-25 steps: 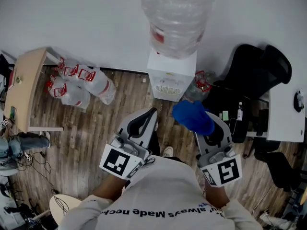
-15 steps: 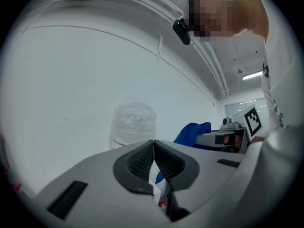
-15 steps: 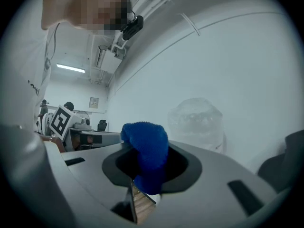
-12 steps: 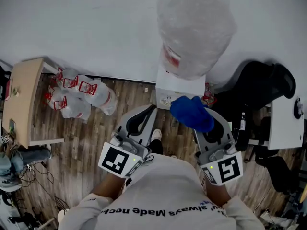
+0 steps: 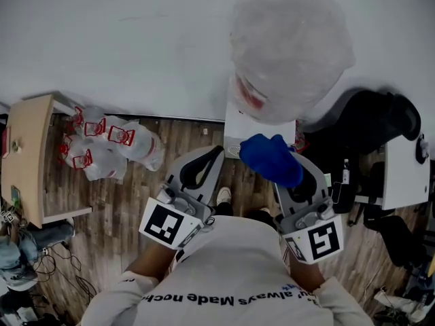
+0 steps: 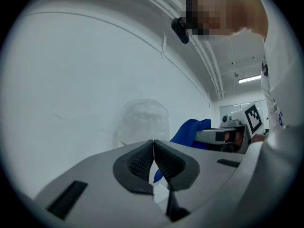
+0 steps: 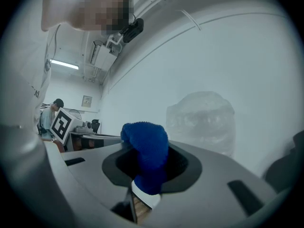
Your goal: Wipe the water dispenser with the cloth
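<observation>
Head view: underfoot, a brown wood-plank floor [image 5: 136,202]; across the upper half, a plain white wall [image 5: 122,39]. At 12 o'clock from the person, hard against that wall, a boxy white water dispenser [image 5: 255,129] topped by a large clear plastic bottle [image 5: 289,53] with a red label. At 10 o'clock, clear bags of red-labelled bottles [image 5: 102,145] on the floor beside a tan wooden desk [image 5: 24,158]. At 2 o'clock, a black office chair [image 5: 370,124]. Just in front of the dispenser's lower face, a bright blue fuzzy cloth [image 5: 272,158], bunched into a lump at the tip of the right gripper [image 5: 284,172]; contact with the dispenser not possible to judge. To its left, at about the same height, the left gripper [image 5: 212,158].

Left gripper view: ribbed black pads pressed together at the tips, nothing between them [image 6: 153,158]. Beyond, at 12 o'clock, the bottle [image 6: 142,122] hazy against the wall; at 2 o'clock, the cloth [image 6: 190,132].

Right gripper view: jaws clamped on the cloth [image 7: 145,151], a thick plush wad standing up out of the grip [image 7: 147,172]. At 1 o'clock, the crumpled bottle [image 7: 202,120].
</observation>
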Demonstrator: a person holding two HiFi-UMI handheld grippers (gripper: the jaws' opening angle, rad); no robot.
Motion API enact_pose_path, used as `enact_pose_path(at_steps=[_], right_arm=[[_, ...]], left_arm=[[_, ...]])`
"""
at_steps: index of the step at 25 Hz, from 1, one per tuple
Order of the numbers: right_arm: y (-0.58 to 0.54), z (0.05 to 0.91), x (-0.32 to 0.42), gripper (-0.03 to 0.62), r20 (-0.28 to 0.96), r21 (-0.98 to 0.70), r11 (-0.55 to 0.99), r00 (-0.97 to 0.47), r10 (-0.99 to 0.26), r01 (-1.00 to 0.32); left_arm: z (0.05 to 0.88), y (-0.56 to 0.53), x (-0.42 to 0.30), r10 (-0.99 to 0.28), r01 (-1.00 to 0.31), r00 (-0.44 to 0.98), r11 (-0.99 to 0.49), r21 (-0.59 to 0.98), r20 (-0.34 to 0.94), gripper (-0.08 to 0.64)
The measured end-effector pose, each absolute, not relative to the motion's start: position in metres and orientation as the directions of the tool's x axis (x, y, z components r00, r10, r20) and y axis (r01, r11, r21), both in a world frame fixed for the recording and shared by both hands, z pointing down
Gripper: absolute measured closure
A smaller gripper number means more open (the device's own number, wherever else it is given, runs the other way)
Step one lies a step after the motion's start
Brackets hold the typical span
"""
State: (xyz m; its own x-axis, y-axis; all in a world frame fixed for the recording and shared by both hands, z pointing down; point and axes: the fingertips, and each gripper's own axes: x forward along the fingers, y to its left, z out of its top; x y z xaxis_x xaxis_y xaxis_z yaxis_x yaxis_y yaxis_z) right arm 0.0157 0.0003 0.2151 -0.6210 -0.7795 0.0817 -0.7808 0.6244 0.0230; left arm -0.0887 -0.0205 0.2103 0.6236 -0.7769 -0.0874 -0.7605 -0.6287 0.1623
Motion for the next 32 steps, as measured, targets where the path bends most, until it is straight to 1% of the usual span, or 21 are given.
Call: enact_pose_path(at_steps=[9,15,24,32], right_arm=[[-0.035,0.253,0.011,0.488,0.111,0.045,0.601,-0.593,-0.797,-0.798],[-0.071,0.302,-0.008,0.488,0.131,0.128,0.555,-0.541,-0.831,-0.822],[-0.124,0.405,-0.030,0.488,0.278,0.186,0.512,-0.455,-0.846,-0.838],[-0.172,0.491,-0.051,0.489,0.383,0.251,0.488,-0.377,-0.843,-0.836]], left_arm=[[0.232,-0.045,-0.095,-0.785,-0.770,0.617,-0.617,0.165,-0.055,0.540],[0.246,-0.056,-0.099,-0.784,-0.770,0.620,-0.616,0.169,-0.033,0.540],[0.255,-0.067,-0.098,-0.782,-0.768,0.622,-0.615,0.179,-0.017,0.539],[0.263,-0.073,-0.105,-0.791,-0.776,0.611,-0.599,0.195,0.003,0.540]])
